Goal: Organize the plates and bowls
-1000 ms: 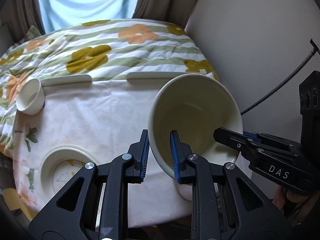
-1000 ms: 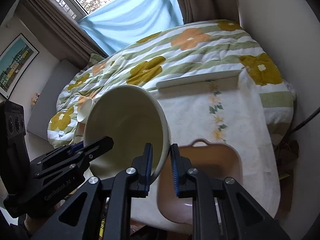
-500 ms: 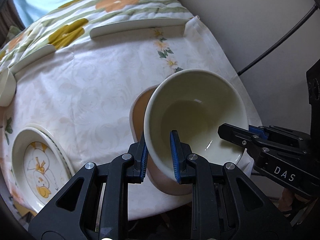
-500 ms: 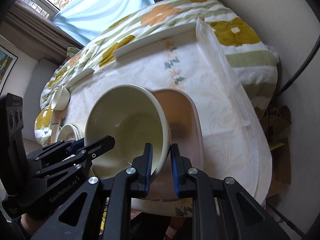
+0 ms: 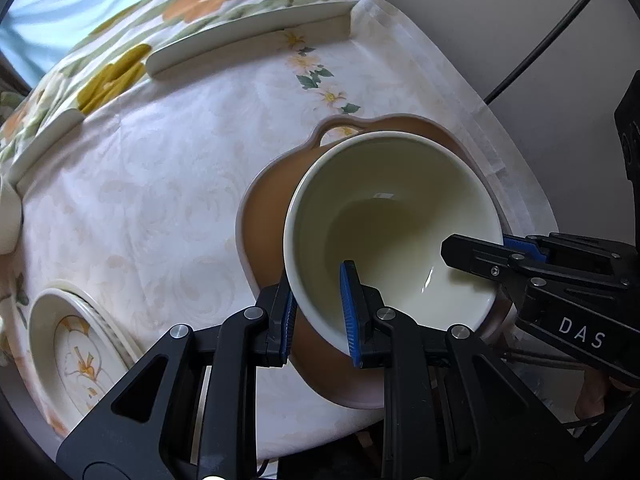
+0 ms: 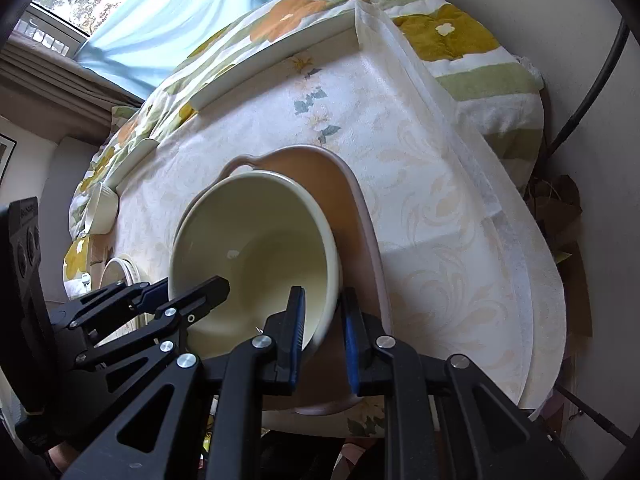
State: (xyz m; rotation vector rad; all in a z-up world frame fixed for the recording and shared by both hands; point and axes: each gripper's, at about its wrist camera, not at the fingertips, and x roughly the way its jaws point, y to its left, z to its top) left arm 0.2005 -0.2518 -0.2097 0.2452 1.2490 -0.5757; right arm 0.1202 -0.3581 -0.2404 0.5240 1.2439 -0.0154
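Observation:
A large cream bowl (image 5: pixel 384 216) is held by both grippers over a pink handled dish (image 5: pixel 264 216) at the table's near right. My left gripper (image 5: pixel 316 312) is shut on the bowl's near left rim. My right gripper (image 6: pixel 322 324) is shut on its near right rim; it also shows in the left wrist view (image 5: pixel 492 248). The bowl (image 6: pixel 260 248) tilts away from me, low inside the pink dish (image 6: pixel 348 184). I cannot tell whether it touches the dish.
A stack of floral plates (image 5: pixel 76 352) lies at the near left on the white tablecloth (image 5: pixel 160 184). A small cream bowl (image 6: pixel 100 208) sits at the far left. A flowered bedspread (image 6: pixel 304 12) lies behind; a wall and black cable (image 5: pixel 552 36) stand right.
Both grippers carried the cream bowl forward and down over the pink dish. The bowl is now lower and closer to the dish than before.

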